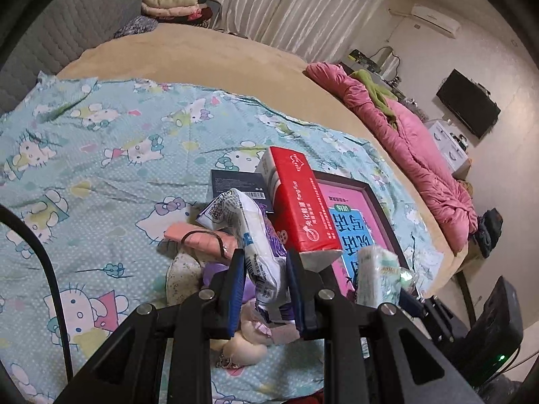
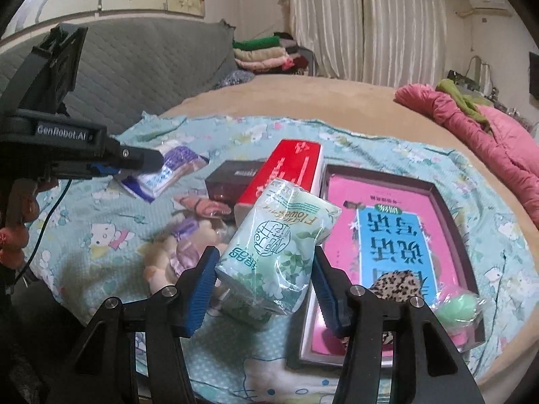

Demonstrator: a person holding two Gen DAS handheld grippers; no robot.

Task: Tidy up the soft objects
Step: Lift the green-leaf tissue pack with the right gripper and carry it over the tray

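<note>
Bed with a cartoon-cat sheet (image 1: 101, 168) under everything. Left gripper (image 1: 266, 289) pinches a white-purple tissue pack (image 1: 259, 249), lifted above the plush toy (image 1: 235, 343). Right gripper (image 2: 266, 286) squeezes a green floral tissue pack (image 2: 279, 252), raised beside the red tissue box (image 2: 286, 171) and pink tray (image 2: 387, 235).

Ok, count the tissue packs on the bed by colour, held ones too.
Red pack: 1
Green pack, in right claw: 1
White-purple pack, in left claw: 1
Total: 3
</note>
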